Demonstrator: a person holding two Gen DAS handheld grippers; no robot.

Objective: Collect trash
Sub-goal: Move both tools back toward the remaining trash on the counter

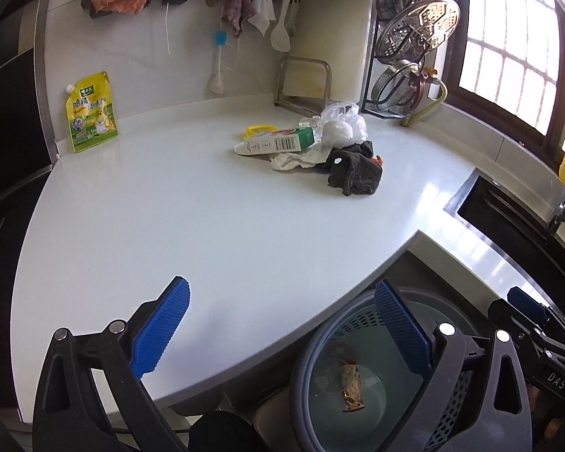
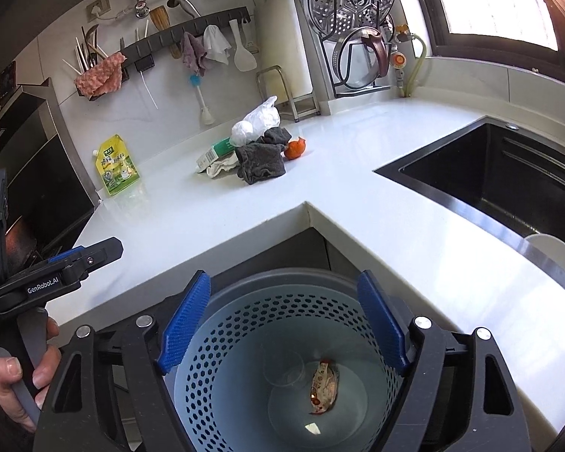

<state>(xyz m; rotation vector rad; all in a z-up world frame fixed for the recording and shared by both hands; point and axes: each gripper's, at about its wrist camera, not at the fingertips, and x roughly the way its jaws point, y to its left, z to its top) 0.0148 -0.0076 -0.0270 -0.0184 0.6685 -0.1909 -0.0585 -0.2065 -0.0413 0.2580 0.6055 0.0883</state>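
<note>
A white L-shaped tabletop [image 1: 192, 226] fills this kitchen corner, with a dark sink [image 2: 508, 188] on the right side and a window behind. The trash pile [image 1: 320, 147] lies far ahead of both tongs, near the back wall: a green and white carton [image 1: 278, 143], a crumpled tissue [image 1: 293, 160], a white plastic bag [image 1: 344, 124], a dark grey cloth [image 1: 354, 171] and an orange peel [image 2: 294, 148]. The carton's long axis runs left to right across the left tongs' view.

The left tongs [image 1: 282, 324] are released and empty, over the tabletop edge. The right tongs [image 2: 284, 320] are also released and empty, directly above the perforated bin [image 2: 245, 324], where one wrapper [image 2: 323, 386] already lies at the bottom.

I judge the left tongs are nearer to the pile, which lies straight ahead and slightly right of them, so they seem better placed for the next reach.
</note>
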